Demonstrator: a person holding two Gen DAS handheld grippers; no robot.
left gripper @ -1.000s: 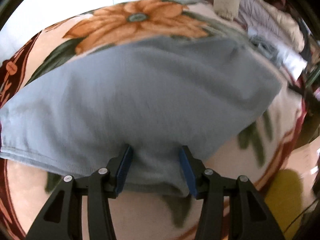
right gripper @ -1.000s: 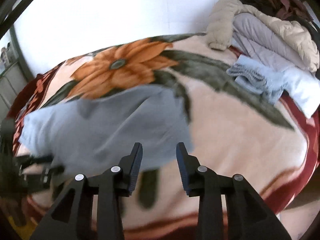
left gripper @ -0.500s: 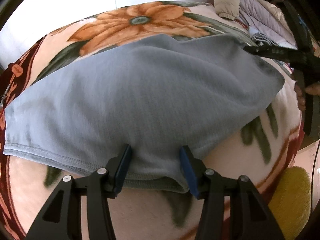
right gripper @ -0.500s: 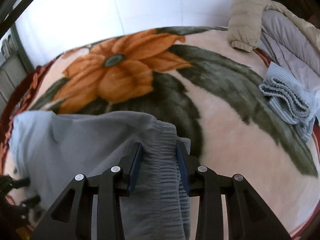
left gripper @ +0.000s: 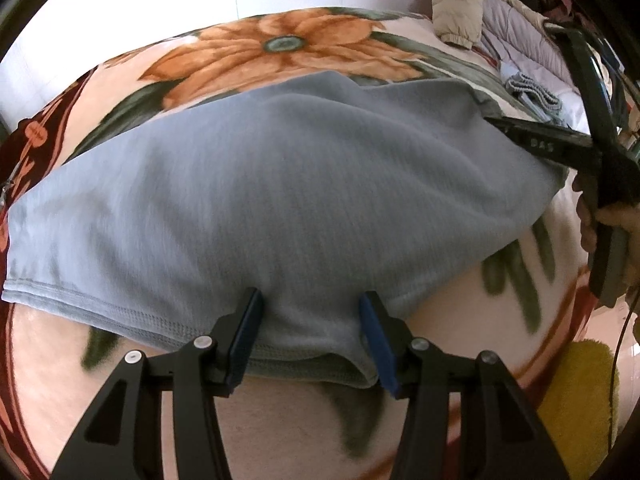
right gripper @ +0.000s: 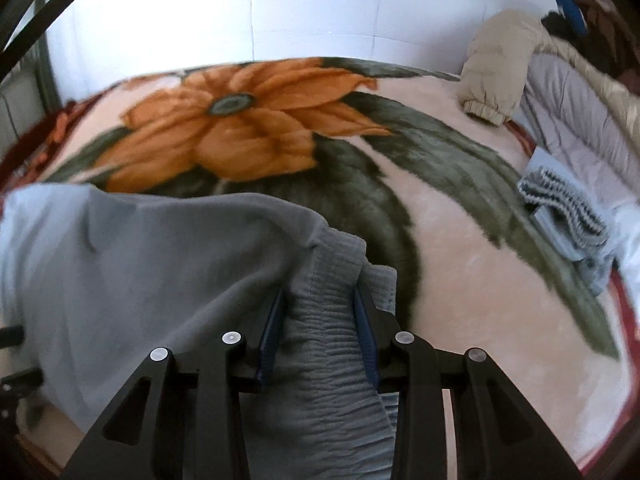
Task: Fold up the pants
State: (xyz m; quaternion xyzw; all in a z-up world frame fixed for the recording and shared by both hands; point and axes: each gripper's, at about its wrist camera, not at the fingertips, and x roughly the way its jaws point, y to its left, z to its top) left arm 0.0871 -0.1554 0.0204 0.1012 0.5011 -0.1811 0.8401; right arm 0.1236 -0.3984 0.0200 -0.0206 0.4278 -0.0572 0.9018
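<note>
Pants: grey-blue, spread flat on floral-blanket bed.
Left tool: jaws half-wide, astride hem edge; pinch not evident.
Right tool: closing on ribbed waistband; get both layers before lifting, keep w/ hem level.

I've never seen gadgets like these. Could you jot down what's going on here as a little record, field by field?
Surface: floral blanket
Garment: grey-blue pants, spread across the blanket
Left gripper: jaws straddle the hem, not pressing it
Right gripper: jaws closing, ribbed waistband between them
Nearby: beige jacket; folded knitwear
Stage: both ends being taken, fold not yet made
</note>
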